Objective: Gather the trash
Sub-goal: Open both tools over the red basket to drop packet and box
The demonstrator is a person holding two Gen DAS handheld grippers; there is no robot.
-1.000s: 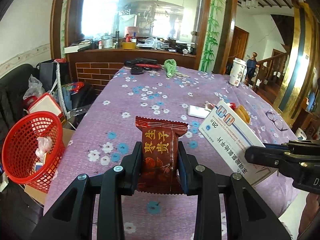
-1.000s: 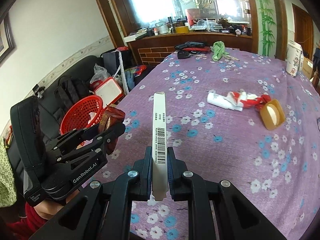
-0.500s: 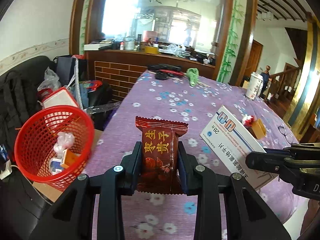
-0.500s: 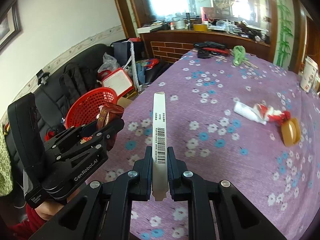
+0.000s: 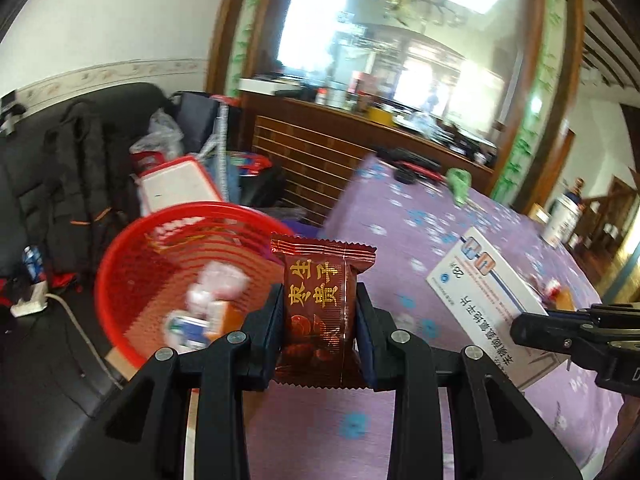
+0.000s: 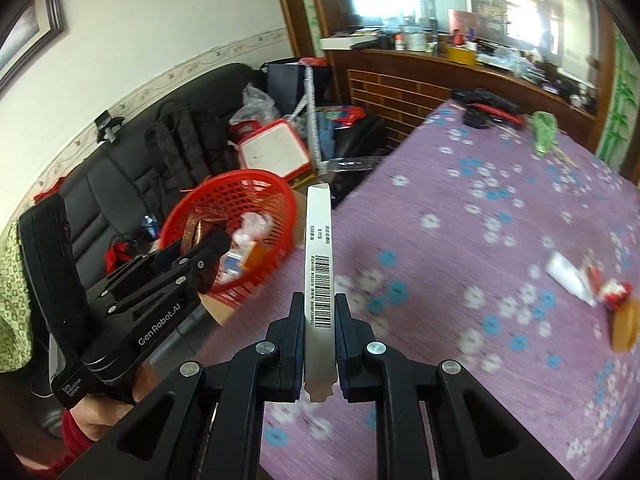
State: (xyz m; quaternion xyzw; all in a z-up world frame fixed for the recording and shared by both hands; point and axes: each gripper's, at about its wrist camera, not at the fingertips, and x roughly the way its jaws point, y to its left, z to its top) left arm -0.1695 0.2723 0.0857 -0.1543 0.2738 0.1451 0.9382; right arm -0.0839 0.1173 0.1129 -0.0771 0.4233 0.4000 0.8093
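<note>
My left gripper [image 5: 320, 312] is shut on a dark red snack packet [image 5: 318, 312] with gold characters, held upright over the table's left edge. A red mesh basket [image 5: 132, 264] holding several pieces of trash sits just left and beyond it, off the table. My right gripper [image 6: 319, 320] is shut on a flat white medicine box [image 6: 319, 264], seen edge-on with a barcode. The box also shows in the left wrist view [image 5: 480, 296]. In the right wrist view the left gripper [image 6: 200, 252] holds the packet over the basket [image 6: 276, 196].
The table has a purple floral cloth [image 6: 460, 216]. A crumpled white and red wrapper [image 6: 584, 284] and an orange piece [image 6: 624, 328] lie at the right. A green cloth [image 6: 542, 130] and dark tools lie at the far end. A black sofa [image 6: 120, 168] with bags stands behind the basket.
Both grippers have swung left toward the red basket, which now looks nearer and larger. The packet and the box stay held.
</note>
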